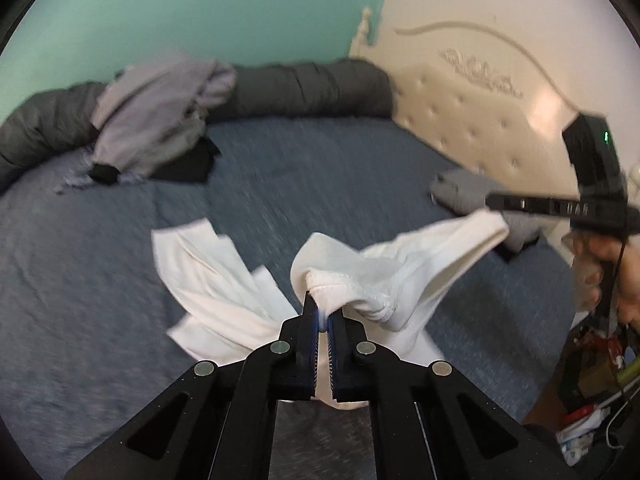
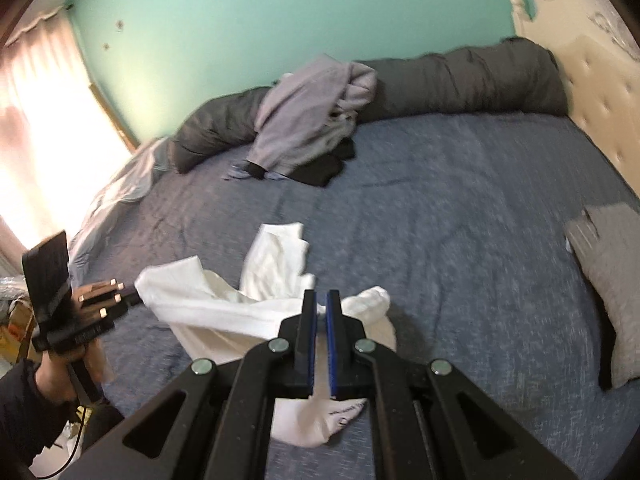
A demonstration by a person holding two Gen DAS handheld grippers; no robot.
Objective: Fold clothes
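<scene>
Holding the white garment up off the blue bed: my left gripper clamps a hem, my right gripper nips the other end, so its long axis stretches between both tools, equally near.

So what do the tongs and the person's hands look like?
The left tongs and right tongs are black, with blue ridged pads inside the fingers and round silver pins on the angled links. Seen from the left camera, the right tool has white lettering, a small green light and a thin black cable. The left hand is bare, with a dark sleeve.
</scene>
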